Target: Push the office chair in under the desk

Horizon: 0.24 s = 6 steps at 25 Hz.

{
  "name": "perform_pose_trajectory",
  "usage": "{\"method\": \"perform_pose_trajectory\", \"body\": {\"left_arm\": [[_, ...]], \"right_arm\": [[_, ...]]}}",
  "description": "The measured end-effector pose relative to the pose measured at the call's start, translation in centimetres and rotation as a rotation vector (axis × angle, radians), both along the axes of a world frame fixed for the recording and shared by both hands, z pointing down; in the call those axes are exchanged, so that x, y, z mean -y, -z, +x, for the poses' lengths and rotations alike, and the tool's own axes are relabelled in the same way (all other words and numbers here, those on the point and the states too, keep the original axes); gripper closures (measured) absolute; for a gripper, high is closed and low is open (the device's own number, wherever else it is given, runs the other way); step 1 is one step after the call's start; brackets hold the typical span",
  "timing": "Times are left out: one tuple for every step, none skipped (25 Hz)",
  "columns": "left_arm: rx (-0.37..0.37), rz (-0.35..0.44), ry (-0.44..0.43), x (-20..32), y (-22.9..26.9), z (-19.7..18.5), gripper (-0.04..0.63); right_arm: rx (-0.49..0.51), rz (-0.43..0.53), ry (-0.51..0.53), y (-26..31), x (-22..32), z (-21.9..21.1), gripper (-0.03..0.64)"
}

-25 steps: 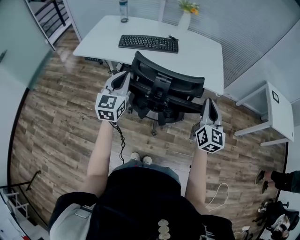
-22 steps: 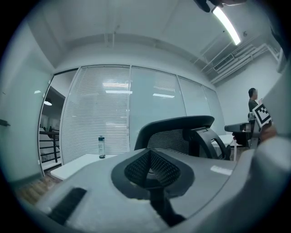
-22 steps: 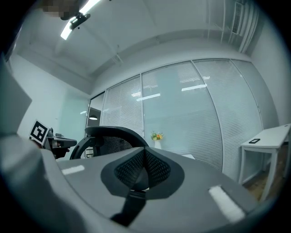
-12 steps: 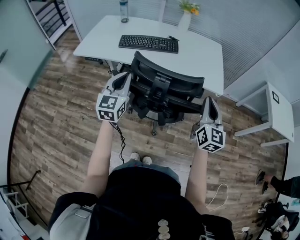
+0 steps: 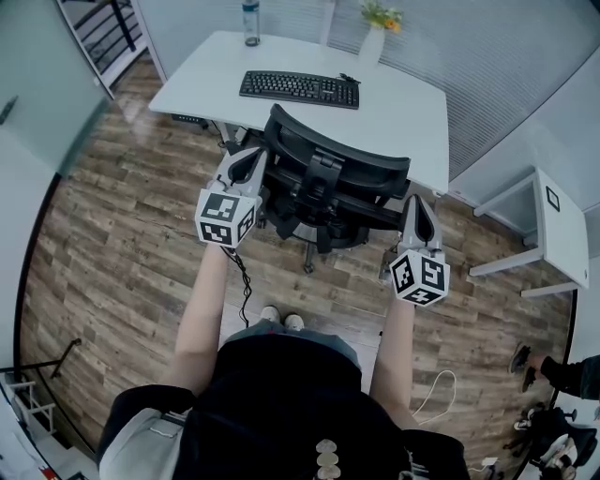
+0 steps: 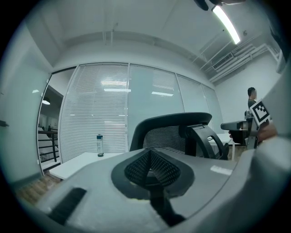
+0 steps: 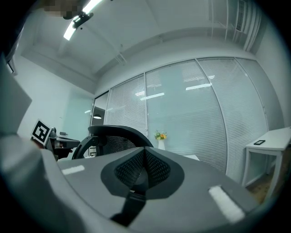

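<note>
Left gripper [image 5: 249, 155] and right gripper [image 5: 419, 204] are both clenched, empty, flanking the chair [image 5: 328, 178] back; contact unclear. Seat partly under desk [image 5: 403, 108], back sticking out. Risk: an uneven push swivels the chair and an armrest jams on the desk edge; a hard bump could tip the bottle [image 5: 250, 21] or vase [image 5: 372, 39]. Count: two grippers, one chair, one desk, one keyboard [image 5: 298, 88], one bottle, one vase.

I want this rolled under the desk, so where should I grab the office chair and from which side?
Grip the office chair by the outer edges of its backrest, from behind: its back faces you with the white desk straight beyond, so a forward push should roll it under.
</note>
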<state>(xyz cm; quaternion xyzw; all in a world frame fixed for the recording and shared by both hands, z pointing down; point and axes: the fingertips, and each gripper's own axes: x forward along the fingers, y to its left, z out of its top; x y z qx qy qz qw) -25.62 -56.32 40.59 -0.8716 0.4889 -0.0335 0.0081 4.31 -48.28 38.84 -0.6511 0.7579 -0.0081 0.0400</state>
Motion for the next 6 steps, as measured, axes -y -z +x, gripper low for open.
{"method": "perform_pose_trajectory", "body": {"left_arm": [[0.0, 0.0, -0.001, -0.02, -0.03, 0.05, 0.588], [-0.001, 0.0, -0.003, -0.01, -0.04, 0.08, 0.588], [-0.001, -0.001, -0.003, 0.0, -0.03, 0.11, 0.588], [0.0, -0.001, -0.004, 0.01, -0.02, 0.14, 0.588], [0.002, -0.001, -0.005, 0.01, 0.01, 0.17, 0.588], [0.003, -0.001, -0.005, 0.02, 0.03, 0.19, 0.588]], "right_arm": [[0.0, -0.001, 0.002, -0.04, 0.03, -0.04, 0.606], [0.0, -0.003, 0.004, -0.07, 0.05, -0.07, 0.606], [0.001, -0.004, 0.006, -0.09, 0.07, -0.09, 0.606], [0.001, -0.005, 0.007, -0.11, 0.07, -0.1, 0.606], [0.002, -0.006, 0.008, -0.12, 0.06, -0.1, 0.607], [0.003, -0.007, 0.009, -0.14, 0.04, -0.11, 0.606]]}}
